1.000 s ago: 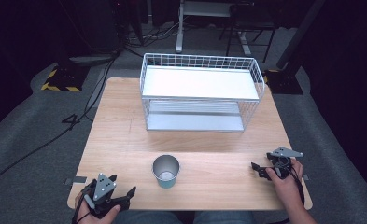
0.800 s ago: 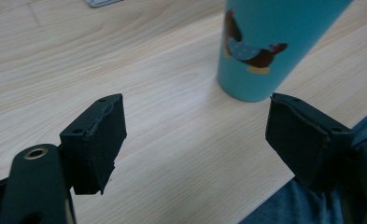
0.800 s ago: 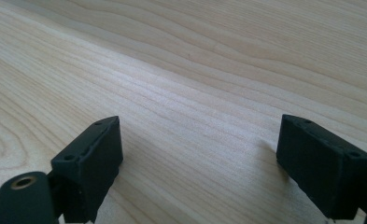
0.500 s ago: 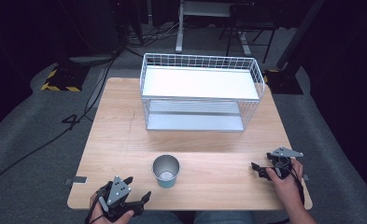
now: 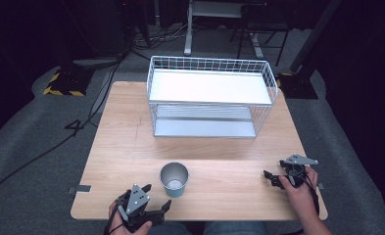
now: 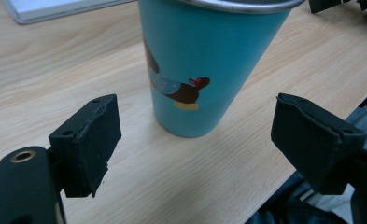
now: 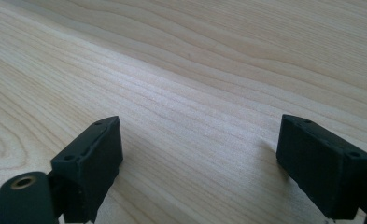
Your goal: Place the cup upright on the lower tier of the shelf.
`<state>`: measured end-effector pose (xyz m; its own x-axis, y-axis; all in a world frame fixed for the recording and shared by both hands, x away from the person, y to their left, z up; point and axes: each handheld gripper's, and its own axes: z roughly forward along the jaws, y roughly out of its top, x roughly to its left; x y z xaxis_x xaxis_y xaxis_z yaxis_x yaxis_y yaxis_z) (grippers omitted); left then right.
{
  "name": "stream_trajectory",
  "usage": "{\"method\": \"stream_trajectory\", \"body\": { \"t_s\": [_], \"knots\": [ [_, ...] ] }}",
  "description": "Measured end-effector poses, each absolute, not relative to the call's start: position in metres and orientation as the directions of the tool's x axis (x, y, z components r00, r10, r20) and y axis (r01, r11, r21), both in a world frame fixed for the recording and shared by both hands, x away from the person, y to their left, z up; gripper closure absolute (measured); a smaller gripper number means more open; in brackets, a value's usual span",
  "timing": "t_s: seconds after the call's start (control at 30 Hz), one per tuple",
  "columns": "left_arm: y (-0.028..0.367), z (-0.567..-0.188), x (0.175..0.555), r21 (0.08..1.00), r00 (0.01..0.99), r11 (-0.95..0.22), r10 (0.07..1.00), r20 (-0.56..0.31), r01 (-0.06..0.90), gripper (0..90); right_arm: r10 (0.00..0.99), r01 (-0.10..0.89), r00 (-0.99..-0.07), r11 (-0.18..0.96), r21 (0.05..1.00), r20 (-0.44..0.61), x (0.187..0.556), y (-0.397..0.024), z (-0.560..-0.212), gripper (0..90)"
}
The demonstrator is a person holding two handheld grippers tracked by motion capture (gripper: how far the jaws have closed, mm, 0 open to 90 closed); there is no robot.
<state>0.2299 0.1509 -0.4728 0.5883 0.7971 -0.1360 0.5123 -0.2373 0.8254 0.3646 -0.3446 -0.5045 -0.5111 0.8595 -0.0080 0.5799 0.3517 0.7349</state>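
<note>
A pale wooden worktop (image 5: 121, 147) sits on a grey carpeted floor, seen from above in a dim room. At its far side stands a white wire rack (image 5: 210, 96) with two flat shelves, one above the other. Near the front edge, roughly in the middle, a cup (image 5: 174, 179) stands upright, teal outside with a metal rim and interior.

The left gripper (image 5: 156, 198) is held at the front edge of the worktop, just to the left of the cup and pointing toward it, with its jaws spread wide apart. In the left gripper view, the cup (image 6: 204, 65) rises just ahead of that gripper (image 6: 195, 140), centred between the two black padded jaws but not touched by either; a small picture of a dog in a spotted coat shows on its side. A strip of blue denim, the person's leg, shows beyond the worktop edge at the lower right.

The right gripper (image 5: 272, 178) rests low near the front right corner of the worktop, well apart from the cup, held by the person's right hand (image 5: 298, 188). In the right gripper view, this gripper (image 7: 197, 154) has its jaws spread wide, with bare wood grain between them.
</note>
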Motion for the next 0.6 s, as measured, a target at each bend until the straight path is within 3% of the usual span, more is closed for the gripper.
{"method": "stream_trajectory", "body": {
  "t_s": [0.6],
  "knots": [
    [0.122, -0.492, 0.25, 0.822, 0.564, -0.221, 0.813, -0.141, 0.524, 15.5, 0.86, 0.581, -0.51, 0.35, 0.735, -0.006, 0.366, -0.343, -0.505, 14.4]
  ]
}}
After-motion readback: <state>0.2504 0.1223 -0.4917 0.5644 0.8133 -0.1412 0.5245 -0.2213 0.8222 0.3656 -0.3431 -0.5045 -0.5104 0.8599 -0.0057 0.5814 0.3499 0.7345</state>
